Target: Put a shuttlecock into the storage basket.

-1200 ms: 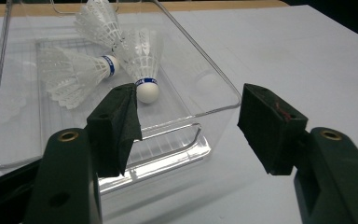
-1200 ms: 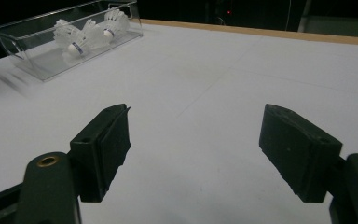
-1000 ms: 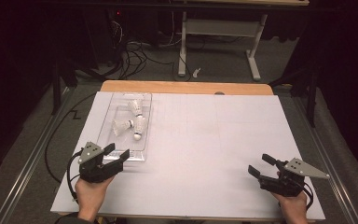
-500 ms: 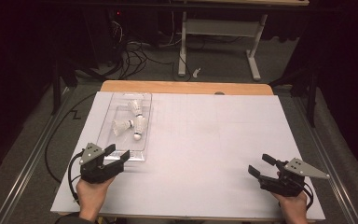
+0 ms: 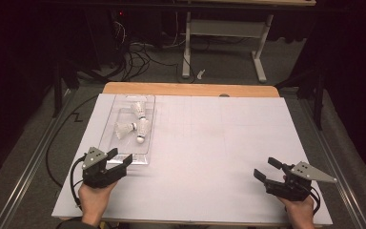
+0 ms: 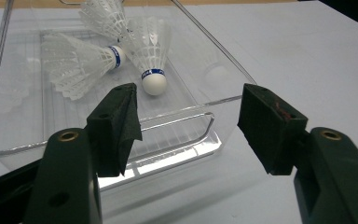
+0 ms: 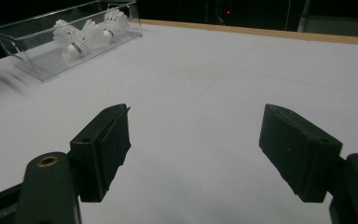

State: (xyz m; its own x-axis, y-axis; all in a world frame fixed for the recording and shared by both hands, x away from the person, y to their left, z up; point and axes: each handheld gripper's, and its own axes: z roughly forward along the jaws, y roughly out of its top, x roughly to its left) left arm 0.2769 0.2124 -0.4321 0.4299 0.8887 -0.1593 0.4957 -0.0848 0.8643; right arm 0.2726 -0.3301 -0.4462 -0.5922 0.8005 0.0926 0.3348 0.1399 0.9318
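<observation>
We note three white shuttlecocks lying in a clear plastic tray on the left half of the worktop, toward its far edge. The nearest shuttlecock points its round cork toward the near end of the tray, a blue band just above the cork. A second shuttlecock lies beside it on its side, blue-banded too, feathers fanned toward the tray's wall. The third shuttlecock sits behind both, at the far end, its feathers touching the nearest one's skirt. In the high view we see the same three clustered in the middle and far part of the tray.

The left claw hangs just short of the tray's near end wall, low over the worktop, its two black jaws wide apart and holding nothing; in the left gripper view the tray's near corner and wire-like handle show between them. In the high view the left claw sits at the tray's near edge, the person's hand behind it.

The right claw is well apart from the tray, near the right front corner of the worktop, jaws likewise spread wide over bare white surface. From there the tray shows far off at the upper left. In the high view the right claw points inward and left.
</observation>
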